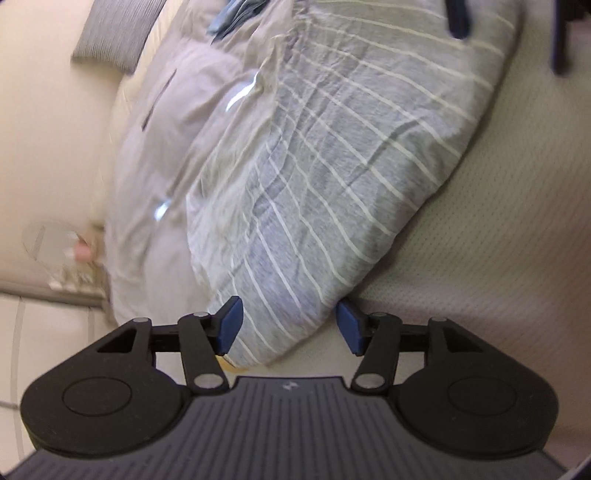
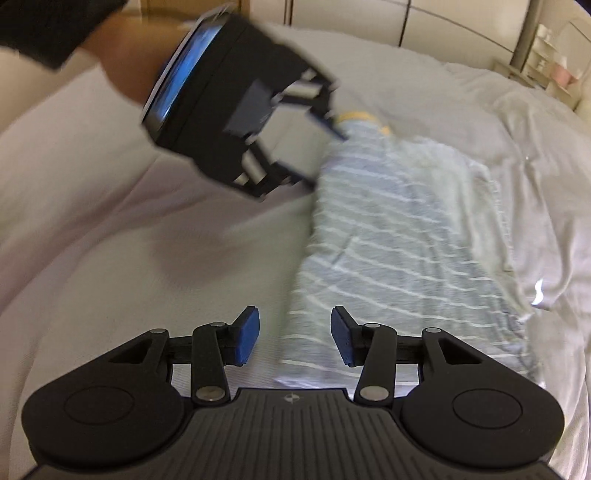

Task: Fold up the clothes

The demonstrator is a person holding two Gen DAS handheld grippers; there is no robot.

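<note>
Right gripper [image 2: 294,334]: nearest in the right wrist view; blue pads [image 2: 246,338] spread apart, nothing clamped, the near end of the garment lying between and just below them.
Left gripper [image 1: 290,325]: nearest in the left wrist view; blue pads [image 1: 229,325] spread wide, gripping nothing, straddling the narrow near end of the garment; right pad over the bare mattress.
Left gripper seen from the right side [image 2: 325,147]: blurred, jaws apart, at the far collar end of the garment; contact with the cloth could not be told.
Striped shirt [image 1: 332,177]: grey with thin white stripes, lying flat and creased on the bed, folded into a long narrow shape; yellow trim [image 2: 364,117] at the far end in the right wrist view, a sliver of yellow also beside the left pad in the left wrist view.
Hand [image 2: 129,59]: person's hand behind the left gripper's body, dark sleeve [image 2: 55,29] at the upper left.
Pale garment [image 1: 159,166]: light grey cloth beside and partly under the shirt, rumpled, with a dark slit-like mark.
Mattress cover [image 1: 498,240]: beige, dotted texture, under the shirt.
Blue cloth [image 1: 236,14]: small bunch beyond the pale garment.
Pillow [image 1: 114,33]: grey ribbed, far upper left.
Shelf [image 2: 546,48]: far right background, blurred items, not identifiable.
</note>
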